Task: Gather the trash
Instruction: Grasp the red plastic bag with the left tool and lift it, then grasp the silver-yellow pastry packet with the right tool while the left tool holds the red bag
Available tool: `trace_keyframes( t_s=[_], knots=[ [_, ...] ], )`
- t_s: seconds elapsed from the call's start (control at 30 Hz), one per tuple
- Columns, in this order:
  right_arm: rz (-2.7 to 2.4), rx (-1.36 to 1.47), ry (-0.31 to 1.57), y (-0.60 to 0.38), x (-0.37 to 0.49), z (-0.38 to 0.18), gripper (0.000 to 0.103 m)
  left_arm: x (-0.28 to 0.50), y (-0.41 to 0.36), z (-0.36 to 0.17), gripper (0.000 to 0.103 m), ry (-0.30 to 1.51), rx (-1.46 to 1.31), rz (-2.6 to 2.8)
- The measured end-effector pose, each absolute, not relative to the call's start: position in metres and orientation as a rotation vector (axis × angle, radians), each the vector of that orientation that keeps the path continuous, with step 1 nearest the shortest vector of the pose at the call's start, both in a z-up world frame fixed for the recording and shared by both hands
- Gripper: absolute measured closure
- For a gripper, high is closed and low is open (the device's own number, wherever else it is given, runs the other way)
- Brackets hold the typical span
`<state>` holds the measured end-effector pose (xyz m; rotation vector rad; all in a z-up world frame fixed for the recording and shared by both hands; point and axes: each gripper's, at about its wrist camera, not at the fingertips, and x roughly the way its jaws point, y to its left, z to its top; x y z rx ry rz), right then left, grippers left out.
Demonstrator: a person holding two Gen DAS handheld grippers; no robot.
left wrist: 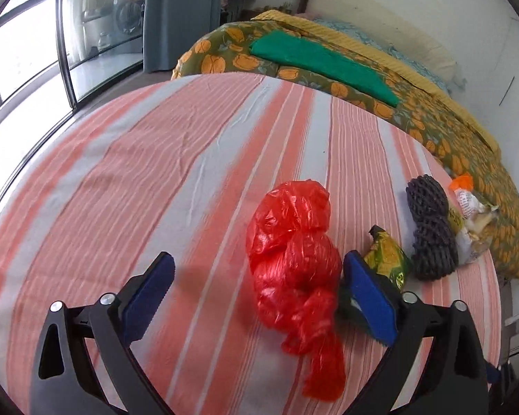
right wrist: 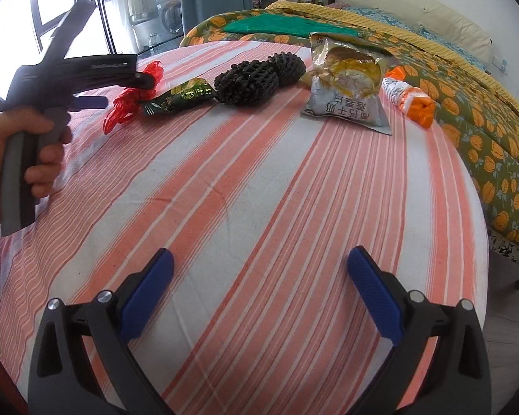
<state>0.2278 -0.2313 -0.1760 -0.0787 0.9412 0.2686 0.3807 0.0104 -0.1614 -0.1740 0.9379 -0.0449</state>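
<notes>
Left gripper (left wrist: 259, 287) jaws apart around red bag (left wrist: 294, 259), lower centre; right gripper (right wrist: 259, 287) jaws apart, nothing between.

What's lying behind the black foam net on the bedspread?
Behind the black foam net, the silver snack bag lies on the striped bedspread, with an orange-and-white wrapper further on. From the left wrist, the net covers most of that bag.

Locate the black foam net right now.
The black foam net lies on the striped cloth, between the green wrapper and the silver snack bag.
</notes>
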Motion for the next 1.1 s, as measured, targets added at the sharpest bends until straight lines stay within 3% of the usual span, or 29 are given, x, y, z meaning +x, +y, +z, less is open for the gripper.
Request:
trace_keyframes(
  t_s=[0.03, 0.13, 0.6, 0.87, 1.1],
  knots=[
    [0.268, -0.078, 0.941, -0.232, 0.228, -0.176, 0.006, 0.381, 0.008, -0.163, 0.018, 0.934, -0.156, -0.032],
    [0.269, -0.078, 0.941, -0.231, 0.228, -0.176, 0.006, 0.377, 0.006, -0.16, 0.059, 0.921, -0.123, -0.07],
    [0.267, -0.079, 0.941, -0.231, 0.228, -0.176, 0.006, 0.252, -0.001, -0.157, 0.057, 1.013, 0.07, -0.277],
    [0.256, -0.041, 0.933, -0.241, 0.225, -0.174, 0.006, 0.239, -0.024, -0.167, 0.026, 0.952, 0.162, -0.238],
    [0.156, -0.036, 0.915, -0.262, 0.252, -0.164, 0.006, 0.244, -0.001, -0.165, 0.022, 0.992, 0.12, -0.194]
  ],
)
